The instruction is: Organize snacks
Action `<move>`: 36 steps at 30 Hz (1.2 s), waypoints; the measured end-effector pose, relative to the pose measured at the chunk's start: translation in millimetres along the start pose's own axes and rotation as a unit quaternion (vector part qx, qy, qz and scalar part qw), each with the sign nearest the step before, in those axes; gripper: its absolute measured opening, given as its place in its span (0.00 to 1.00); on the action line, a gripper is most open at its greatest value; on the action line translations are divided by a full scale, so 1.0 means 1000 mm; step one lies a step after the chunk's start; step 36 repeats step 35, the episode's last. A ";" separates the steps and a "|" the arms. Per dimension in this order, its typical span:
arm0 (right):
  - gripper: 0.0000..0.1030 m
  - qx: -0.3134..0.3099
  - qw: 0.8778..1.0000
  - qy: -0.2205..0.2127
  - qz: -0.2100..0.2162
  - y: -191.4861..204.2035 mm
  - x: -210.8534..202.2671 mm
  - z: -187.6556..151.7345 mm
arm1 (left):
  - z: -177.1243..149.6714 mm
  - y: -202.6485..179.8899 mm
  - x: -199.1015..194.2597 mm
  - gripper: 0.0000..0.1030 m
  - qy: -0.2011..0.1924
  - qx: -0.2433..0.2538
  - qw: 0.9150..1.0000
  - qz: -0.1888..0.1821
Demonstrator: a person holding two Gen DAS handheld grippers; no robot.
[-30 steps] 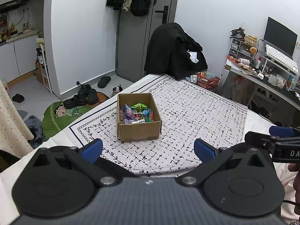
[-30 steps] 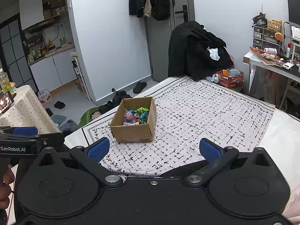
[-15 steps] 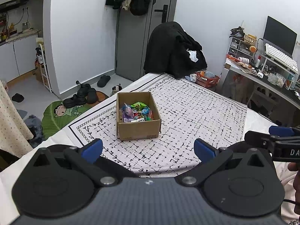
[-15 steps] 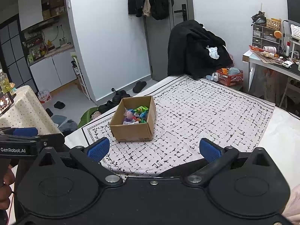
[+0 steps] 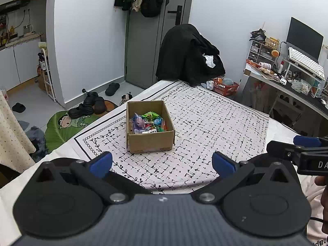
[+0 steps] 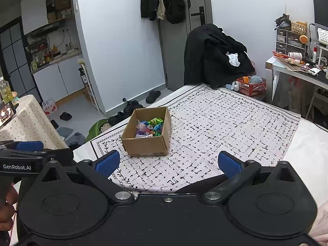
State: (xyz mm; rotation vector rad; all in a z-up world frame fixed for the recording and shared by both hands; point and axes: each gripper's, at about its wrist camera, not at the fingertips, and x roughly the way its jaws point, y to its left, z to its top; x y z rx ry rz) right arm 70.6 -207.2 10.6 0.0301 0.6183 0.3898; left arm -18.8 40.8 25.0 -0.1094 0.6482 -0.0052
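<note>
Cardboard box (image 5: pixel 150 141) of snacks (image 5: pixel 148 122) on patterned cloth (image 5: pixel 215 123), cluttered bedroom.

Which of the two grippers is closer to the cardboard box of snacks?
Left, slightly. The left gripper faces the cardboard box almost head-on; the right gripper sits back, off to its right.

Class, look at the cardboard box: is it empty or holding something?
Holding something: colourful snack packets lie inside the open-topped cardboard box.

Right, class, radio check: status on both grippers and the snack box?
Left gripper open, empty. Right gripper open, empty. Cardboard box on patterned cloth, snacks inside. Nothing in the way.
</note>
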 end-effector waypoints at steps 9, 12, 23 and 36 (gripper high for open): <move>1.00 0.001 1.000 0.002 0.000 0.000 0.001 -0.002 | -0.001 0.001 0.000 1.00 0.000 0.000 1.000 0.000; 1.00 0.001 1.000 0.002 0.000 0.001 0.001 -0.002 | -0.001 0.000 -0.001 1.00 0.000 0.000 1.000 -0.001; 1.00 0.002 1.000 0.004 -0.002 0.002 0.002 -0.003 | -0.001 0.000 -0.001 1.00 0.001 0.000 1.000 -0.001; 1.00 -0.003 1.000 0.012 0.001 0.001 0.007 -0.004 | -0.003 0.006 0.003 1.00 0.003 -0.004 1.000 0.004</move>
